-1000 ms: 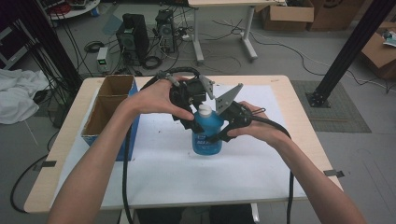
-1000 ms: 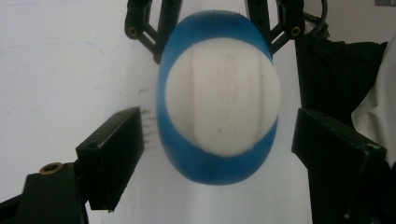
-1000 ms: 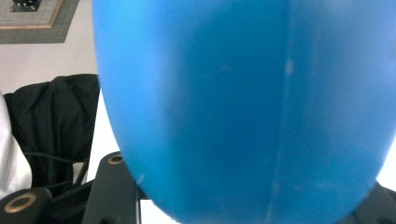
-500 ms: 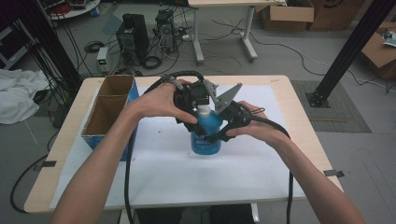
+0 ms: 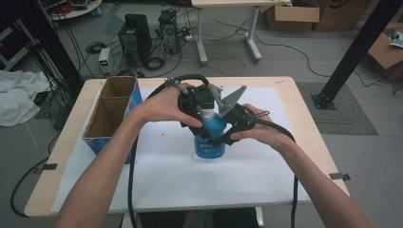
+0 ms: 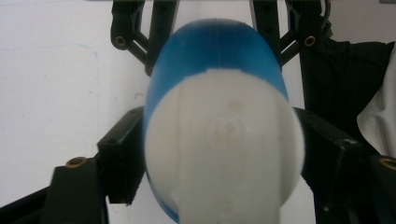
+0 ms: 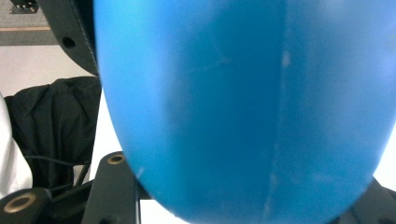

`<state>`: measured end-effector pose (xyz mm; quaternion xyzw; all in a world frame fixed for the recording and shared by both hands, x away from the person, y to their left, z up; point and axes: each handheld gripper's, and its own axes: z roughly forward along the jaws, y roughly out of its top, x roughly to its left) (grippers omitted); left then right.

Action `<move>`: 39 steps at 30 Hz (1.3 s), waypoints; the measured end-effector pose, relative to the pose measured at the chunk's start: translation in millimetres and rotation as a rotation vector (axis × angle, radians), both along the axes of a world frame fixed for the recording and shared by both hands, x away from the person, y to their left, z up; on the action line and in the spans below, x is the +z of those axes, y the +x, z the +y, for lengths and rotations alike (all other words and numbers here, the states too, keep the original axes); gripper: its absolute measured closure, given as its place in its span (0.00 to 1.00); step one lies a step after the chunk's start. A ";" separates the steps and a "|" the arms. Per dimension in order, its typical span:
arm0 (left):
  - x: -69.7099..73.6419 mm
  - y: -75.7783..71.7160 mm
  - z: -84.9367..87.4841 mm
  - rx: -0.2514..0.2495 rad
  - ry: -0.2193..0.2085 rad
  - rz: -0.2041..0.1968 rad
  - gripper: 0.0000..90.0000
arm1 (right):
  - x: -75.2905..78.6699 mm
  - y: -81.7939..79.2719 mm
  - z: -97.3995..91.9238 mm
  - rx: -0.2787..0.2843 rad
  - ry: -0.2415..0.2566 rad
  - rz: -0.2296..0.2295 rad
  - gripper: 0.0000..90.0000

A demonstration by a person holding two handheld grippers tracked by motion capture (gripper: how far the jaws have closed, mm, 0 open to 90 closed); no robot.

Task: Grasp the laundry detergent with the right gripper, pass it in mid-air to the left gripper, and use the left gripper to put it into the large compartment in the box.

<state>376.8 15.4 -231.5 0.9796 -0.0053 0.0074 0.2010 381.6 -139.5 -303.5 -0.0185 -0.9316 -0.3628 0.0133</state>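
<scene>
A blue bottle (image 5: 209, 140) with a white cap stands upright on the white sheet in the middle of the table. My right gripper (image 5: 217, 137) comes in from the right and is shut on the bottle's blue body (image 7: 243, 102), which bulges between its jaws. My left gripper (image 5: 205, 110) sits over the top of the bottle, pointing down. In the left gripper view its jaws have just been closing, and they now touch both sides of the white cap (image 6: 224, 140). The right gripper's black arms (image 6: 140, 37) show behind the bottle.
An open cardboard box (image 5: 111, 114) with blue sides stands on the table's left part. The white sheet (image 5: 266, 171) covers most of the tabletop. Black cables trail from both grippers toward the near edge. Computers and cords lie on the floor beyond the table.
The left gripper's jaws have closed in around the bottle's cap. The right gripper and the bottle have stayed where they were.
</scene>
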 end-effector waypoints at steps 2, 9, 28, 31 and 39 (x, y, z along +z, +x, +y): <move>-0.5 -0.5 -0.2 0.003 -0.003 -0.002 0.32 | -0.9 -0.2 0.4 0.000 0.003 0.000 0.50; -1.7 -0.3 -1.1 0.000 0.012 -0.014 0.36 | -2.1 -0.7 1.6 0.002 0.004 0.004 0.50; -5.1 -1.4 -0.2 0.017 0.012 -0.025 0.42 | -4.2 -1.1 2.6 0.003 0.007 0.011 0.50; -5.1 -1.5 0.7 0.020 0.008 -0.020 0.42 | -4.6 -1.2 3.3 0.004 0.011 0.014 0.50; -3.5 -3.4 2.1 0.027 -0.018 -0.023 0.42 | -3.2 -1.4 2.3 0.009 0.029 0.016 0.50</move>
